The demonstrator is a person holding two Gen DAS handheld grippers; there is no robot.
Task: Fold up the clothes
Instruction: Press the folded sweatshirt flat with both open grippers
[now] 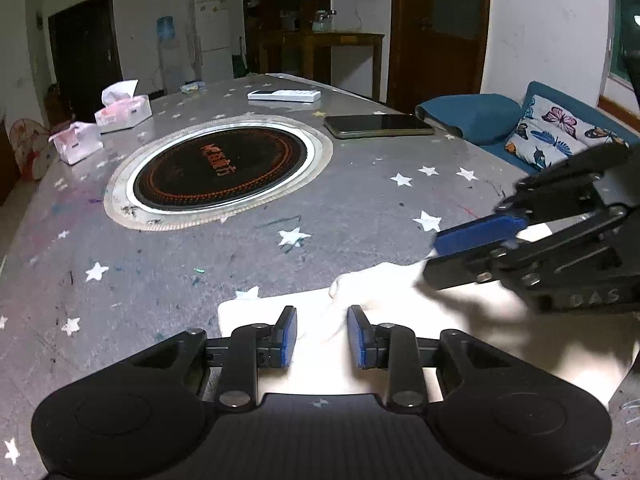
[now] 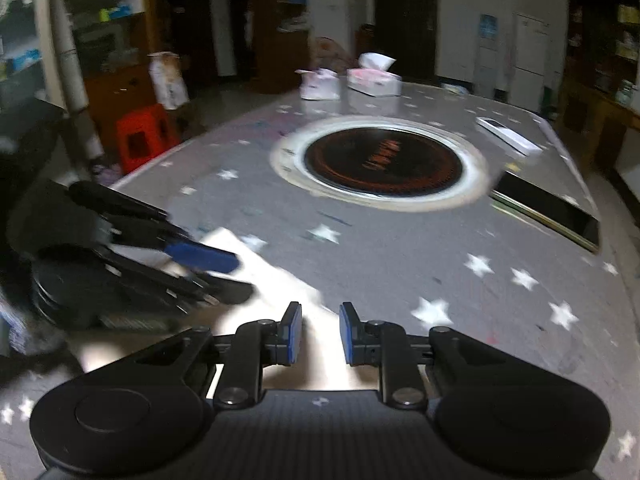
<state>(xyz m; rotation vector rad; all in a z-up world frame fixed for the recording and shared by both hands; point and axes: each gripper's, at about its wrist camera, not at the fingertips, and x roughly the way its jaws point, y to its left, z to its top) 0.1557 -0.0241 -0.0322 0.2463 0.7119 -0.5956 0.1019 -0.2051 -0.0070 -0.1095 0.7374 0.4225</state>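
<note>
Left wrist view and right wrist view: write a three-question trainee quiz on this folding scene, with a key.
1. True or false: the left tool is clamped shut on the white cloth.
2. Multiple choice: what lies set into the middle of the star-patterned table? A) a sink B) a round black cooktop C) a fruit bowl.
3. Fill in: beyond the cooktop, near the table's far edge, two pink ____ boxes stand side by side.

Key:
1. False. Its jaws stand apart, with the cloth below and between them; the right tool is open over the cloth too.
2. B.
3. Tissue.
</note>
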